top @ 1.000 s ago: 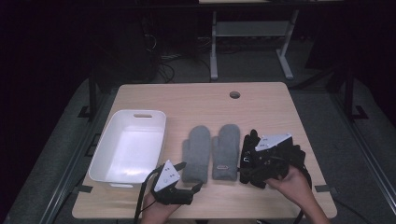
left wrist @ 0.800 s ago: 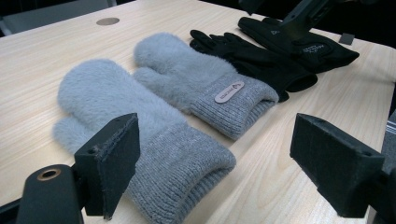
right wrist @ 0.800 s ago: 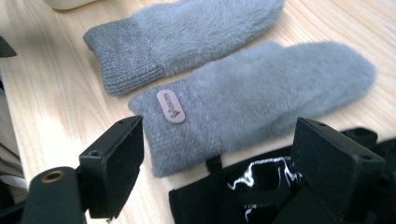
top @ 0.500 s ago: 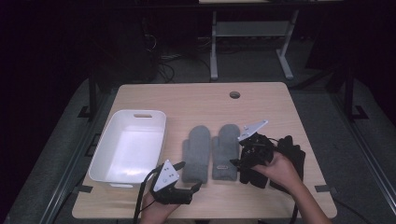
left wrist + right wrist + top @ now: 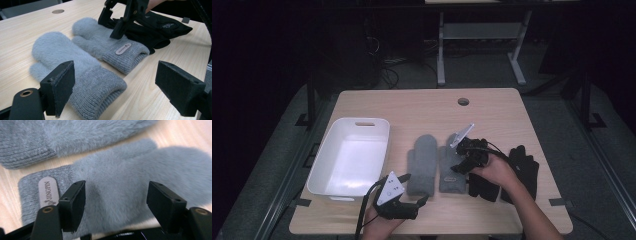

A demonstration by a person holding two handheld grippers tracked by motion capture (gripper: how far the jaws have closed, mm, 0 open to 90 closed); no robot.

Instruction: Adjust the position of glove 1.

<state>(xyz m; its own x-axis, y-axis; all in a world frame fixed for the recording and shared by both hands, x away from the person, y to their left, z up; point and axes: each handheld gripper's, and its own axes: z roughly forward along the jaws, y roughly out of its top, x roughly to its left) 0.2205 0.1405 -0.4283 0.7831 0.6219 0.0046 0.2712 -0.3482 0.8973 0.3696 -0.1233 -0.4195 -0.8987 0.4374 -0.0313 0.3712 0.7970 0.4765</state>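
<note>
mittens (image 5: 437,162) between tub (image 5: 349,155) and gloves (image 5: 512,172)

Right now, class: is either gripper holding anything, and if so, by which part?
Nothing is held. The right gripper is over the labelled mitten, jaws closing in but not yet pressing on its fur. The left gripper is open, short of the other mitten.

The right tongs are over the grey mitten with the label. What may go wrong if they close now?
1. The right tongs, jaws just closing, stand over the labelled mitten with the pads not yet pressing; they may pinch only fluff and slip.
2. This mitten lies close beside the other mitten and black gloves, so lifting may drag a neighbour.
3. The left tongs wait open, too far to help.
</note>
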